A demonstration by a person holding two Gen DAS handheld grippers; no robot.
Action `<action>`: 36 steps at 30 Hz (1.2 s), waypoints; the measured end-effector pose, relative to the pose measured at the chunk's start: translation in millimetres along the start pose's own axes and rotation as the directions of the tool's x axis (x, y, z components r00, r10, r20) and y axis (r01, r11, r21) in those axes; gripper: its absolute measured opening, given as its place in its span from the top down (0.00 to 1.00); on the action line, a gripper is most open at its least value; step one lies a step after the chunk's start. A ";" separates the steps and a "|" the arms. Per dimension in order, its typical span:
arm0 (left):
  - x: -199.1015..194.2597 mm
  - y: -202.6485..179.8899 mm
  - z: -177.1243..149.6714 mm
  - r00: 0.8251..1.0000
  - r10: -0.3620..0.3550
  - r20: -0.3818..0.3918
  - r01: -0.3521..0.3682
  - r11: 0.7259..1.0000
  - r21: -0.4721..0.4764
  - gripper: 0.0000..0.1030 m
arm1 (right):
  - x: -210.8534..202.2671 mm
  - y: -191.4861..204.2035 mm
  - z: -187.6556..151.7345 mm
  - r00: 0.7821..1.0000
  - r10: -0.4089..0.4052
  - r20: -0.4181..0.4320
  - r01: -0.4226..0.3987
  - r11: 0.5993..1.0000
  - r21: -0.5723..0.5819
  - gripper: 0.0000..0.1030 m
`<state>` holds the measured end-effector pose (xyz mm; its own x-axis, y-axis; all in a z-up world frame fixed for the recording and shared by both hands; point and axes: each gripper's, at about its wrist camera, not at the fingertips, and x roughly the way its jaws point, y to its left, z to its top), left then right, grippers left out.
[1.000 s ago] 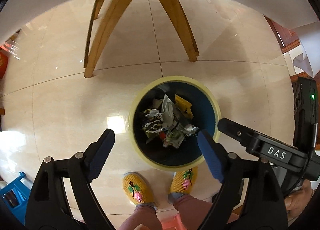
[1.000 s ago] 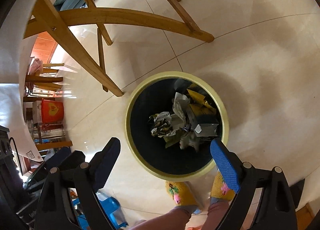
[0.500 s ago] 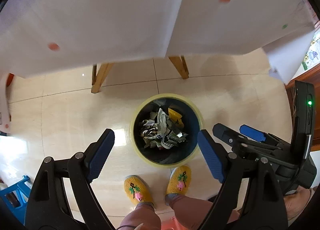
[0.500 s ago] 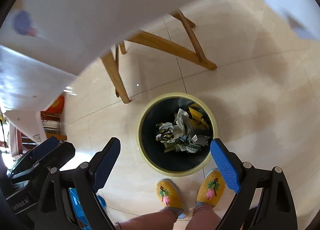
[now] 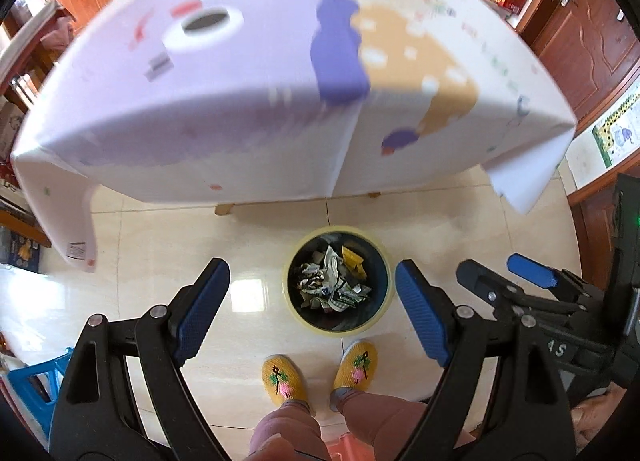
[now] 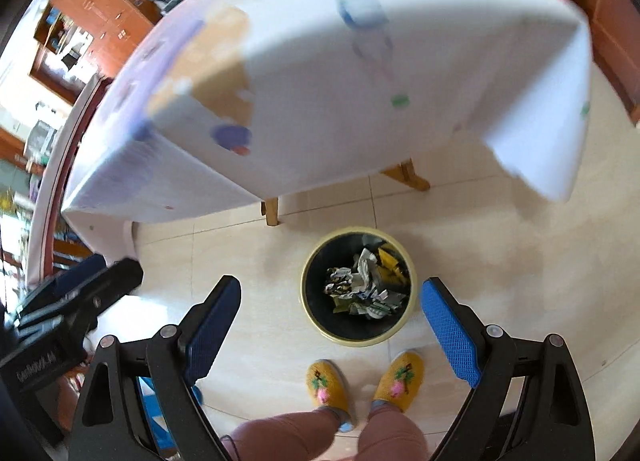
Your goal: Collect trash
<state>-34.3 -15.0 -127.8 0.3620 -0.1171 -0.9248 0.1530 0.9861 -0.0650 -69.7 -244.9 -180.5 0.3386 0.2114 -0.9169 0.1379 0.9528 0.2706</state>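
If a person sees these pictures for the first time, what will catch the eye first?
First, the round bin on the tiled floor, full of crumpled trash, just in front of the person's yellow slippers. Behind it stands a table under a big white patterned cloth. Both hand-held grippers are open and empty.

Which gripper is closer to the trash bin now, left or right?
Neither clearly. The left gripper and the right gripper both hang open, high above the trash bin, which stands on the floor between them.

A home dining room: cloth-covered table [image 5: 248,101], tiled floor [image 5: 160,245], wooden cabinets [image 5: 592,33], knitted slippers [image 6: 328,385].
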 end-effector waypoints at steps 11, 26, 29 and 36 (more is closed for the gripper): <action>-112.1 7.6 35.2 0.993 0.023 0.115 -0.017 0.999 -0.051 0.20 | -132.2 56.8 32.8 0.992 0.020 0.129 -0.011 0.997 -0.071 0.09; -187.5 18.9 72.7 0.968 0.107 0.227 -0.082 0.990 -0.119 0.20 | -208.1 106.1 84.7 0.960 -0.010 0.281 0.049 0.990 -0.132 0.09; -192.2 18.9 80.1 0.963 0.120 0.241 -0.095 0.989 -0.114 0.20 | -207.0 108.0 91.1 0.957 -0.016 0.291 0.059 0.989 -0.139 0.09; -188.6 19.2 92.4 0.963 0.127 0.236 -0.101 0.988 -0.116 0.20 | -197.7 110.8 106.1 0.951 -0.029 0.308 0.081 0.984 -0.157 0.09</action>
<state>-14.7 15.1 80.0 0.5854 -0.0157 -0.8106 0.0078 0.9999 -0.0138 -22.6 -204.2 61.9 0.6046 0.1063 -0.7894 0.0166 0.9892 0.1458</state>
